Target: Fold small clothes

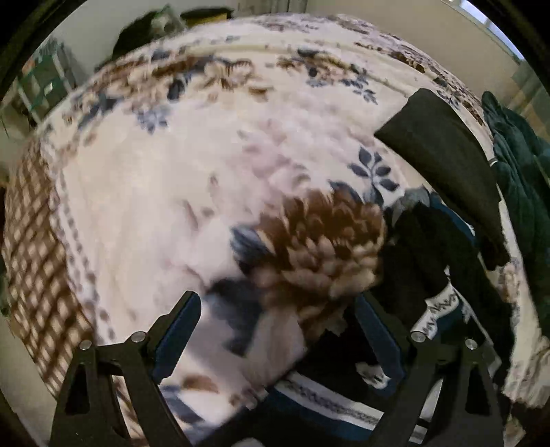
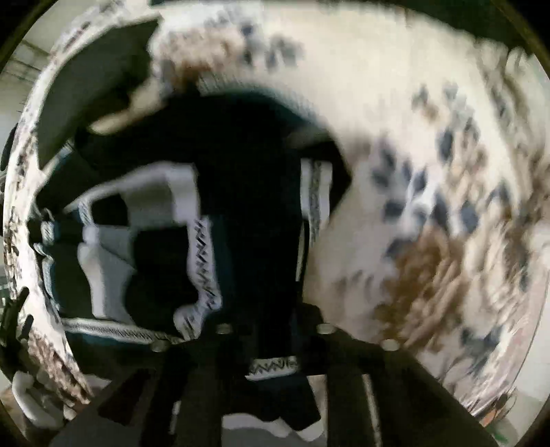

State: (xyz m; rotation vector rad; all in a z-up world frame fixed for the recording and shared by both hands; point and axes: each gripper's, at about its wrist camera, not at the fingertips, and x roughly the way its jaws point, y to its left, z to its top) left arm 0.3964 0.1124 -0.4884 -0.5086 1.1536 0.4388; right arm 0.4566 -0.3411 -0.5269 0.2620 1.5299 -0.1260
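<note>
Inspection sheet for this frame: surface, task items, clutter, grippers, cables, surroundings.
Surface: floral blanket spread over a bed.
Job's things: dark garment with white zigzag trim, crumpled; folded dark cloth lying beyond it.
Clutter: dark green bundle at the bed's edge.
Grippers: left gripper open above the blanket; right gripper blurred, seemingly closed on the garment.
Cables: nothing seen.
Surroundings: pale wall, shelving behind.

A bed covered by a cream blanket point(image 1: 192, 178) printed with brown and blue flowers fills most of both views — its checked brown border shows at the left edge of the left wrist view. Pale walls point(image 1: 412, 34) rise behind it. A bright window strip point(image 1: 495, 24) sits upper right, and green boxes or shelving point(image 1: 44, 82) stand blurred at upper left.
</note>
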